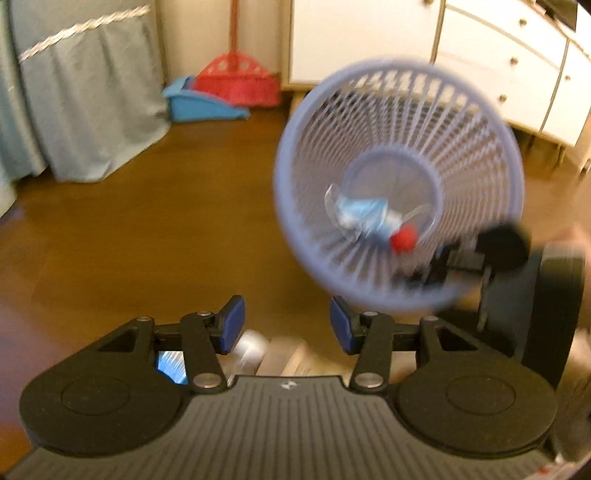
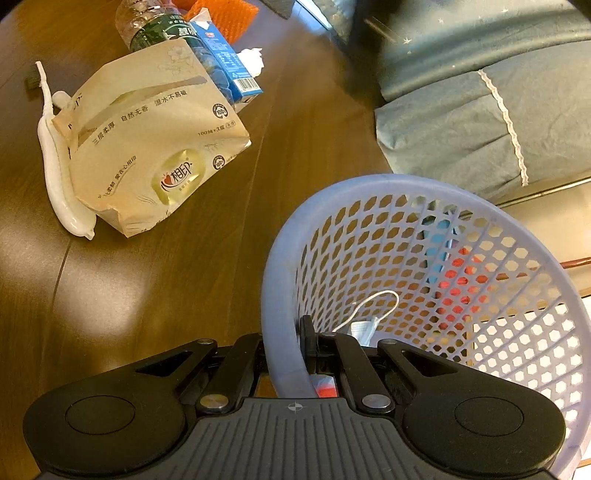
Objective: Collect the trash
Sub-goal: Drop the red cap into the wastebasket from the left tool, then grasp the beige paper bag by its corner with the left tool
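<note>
Two claws are at work, and only one has hold of anything. The right gripper (image 2: 284,354) is clamped on the rim of the lavender mesh basket (image 2: 517,258), one finger outside the wall and one inside, so the basket hangs tilted off to its right. Just past the inner finger, down in the basket, lies a crumpled face mask (image 2: 364,328) with its white ear loop curling upward. Ahead and to the left of that claw, on the dark wooden table (image 2: 184,295), sits a beige tissue pack (image 2: 147,147), with a white toothbrush (image 2: 51,162) lying along its left side, touching it. Beyond the pack lie a blue carton (image 2: 225,59), a clear water bottle (image 2: 147,22) and a white crumpled tissue (image 2: 251,59).

The left gripper (image 1: 287,325) has its blue pads (image 1: 232,325) spread wide with nothing between them. Ahead and to its right the same basket faces it mouth-on, blurred, with a crushed plastic bottle (image 1: 365,218) with a red cap inside. Farther off, to the left, a blue dustpan (image 1: 199,103) and a red broom (image 1: 236,77) rest near the wall, with white cabinets (image 1: 480,55) to the far right.
</note>
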`<state>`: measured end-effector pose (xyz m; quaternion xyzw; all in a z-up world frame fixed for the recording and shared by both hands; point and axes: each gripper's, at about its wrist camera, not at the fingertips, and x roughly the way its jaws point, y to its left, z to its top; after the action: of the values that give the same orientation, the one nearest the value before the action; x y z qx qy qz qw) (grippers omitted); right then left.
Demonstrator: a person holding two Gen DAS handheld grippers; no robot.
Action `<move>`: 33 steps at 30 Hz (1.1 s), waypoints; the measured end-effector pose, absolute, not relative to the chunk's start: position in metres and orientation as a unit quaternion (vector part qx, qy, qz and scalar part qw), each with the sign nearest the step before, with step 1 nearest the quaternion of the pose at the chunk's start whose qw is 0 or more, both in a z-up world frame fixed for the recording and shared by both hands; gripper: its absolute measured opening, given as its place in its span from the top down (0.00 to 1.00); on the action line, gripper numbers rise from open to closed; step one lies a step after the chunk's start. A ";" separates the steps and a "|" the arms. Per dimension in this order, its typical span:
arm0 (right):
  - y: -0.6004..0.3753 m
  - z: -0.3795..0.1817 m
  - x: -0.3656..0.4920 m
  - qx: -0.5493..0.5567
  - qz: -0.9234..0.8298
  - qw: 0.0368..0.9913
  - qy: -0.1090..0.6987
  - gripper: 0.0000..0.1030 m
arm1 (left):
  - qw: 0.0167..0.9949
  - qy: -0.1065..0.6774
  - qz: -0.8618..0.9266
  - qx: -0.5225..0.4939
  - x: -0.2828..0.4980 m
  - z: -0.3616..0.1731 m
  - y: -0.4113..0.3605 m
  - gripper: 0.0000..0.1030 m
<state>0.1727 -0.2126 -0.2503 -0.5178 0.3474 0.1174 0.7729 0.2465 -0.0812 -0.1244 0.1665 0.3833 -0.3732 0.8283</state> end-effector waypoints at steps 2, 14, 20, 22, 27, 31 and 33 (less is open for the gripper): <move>-0.212 -0.251 0.173 -0.519 0.118 0.772 0.347 1.00 | 0.827 0.395 -0.359 0.175 0.239 -0.131 -0.057 0.56; -0.214 -0.250 0.172 -0.520 0.118 0.771 0.349 1.00 | 0.802 0.450 -0.342 0.194 0.187 -0.184 0.013 0.56; -0.213 -0.252 0.172 -0.525 0.123 0.766 0.351 1.00 | 0.795 0.454 -0.358 0.182 0.184 -0.196 0.000 0.56; -0.213 -0.252 0.173 -0.524 0.123 0.766 0.352 1.00 | 0.797 0.458 -0.362 0.158 0.189 -0.195 -0.006 0.55; -0.213 -0.252 0.173 -0.524 0.123 0.766 0.351 1.00 | 0.795 0.487 -0.346 0.103 0.205 -0.199 -0.022 0.40; -0.214 -0.252 0.173 -0.523 0.124 0.767 0.351 1.00 | 0.788 0.520 -0.326 0.049 0.217 -0.210 -0.029 0.40; -0.214 -0.252 0.174 -0.521 0.124 0.768 0.351 1.00 | 0.785 0.530 -0.321 0.025 0.221 -0.214 -0.031 0.41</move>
<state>0.1737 -0.2139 -0.2516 -0.5215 0.3508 0.1237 0.7680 0.2213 -0.0310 -0.2143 0.0252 0.5302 -0.3205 0.7846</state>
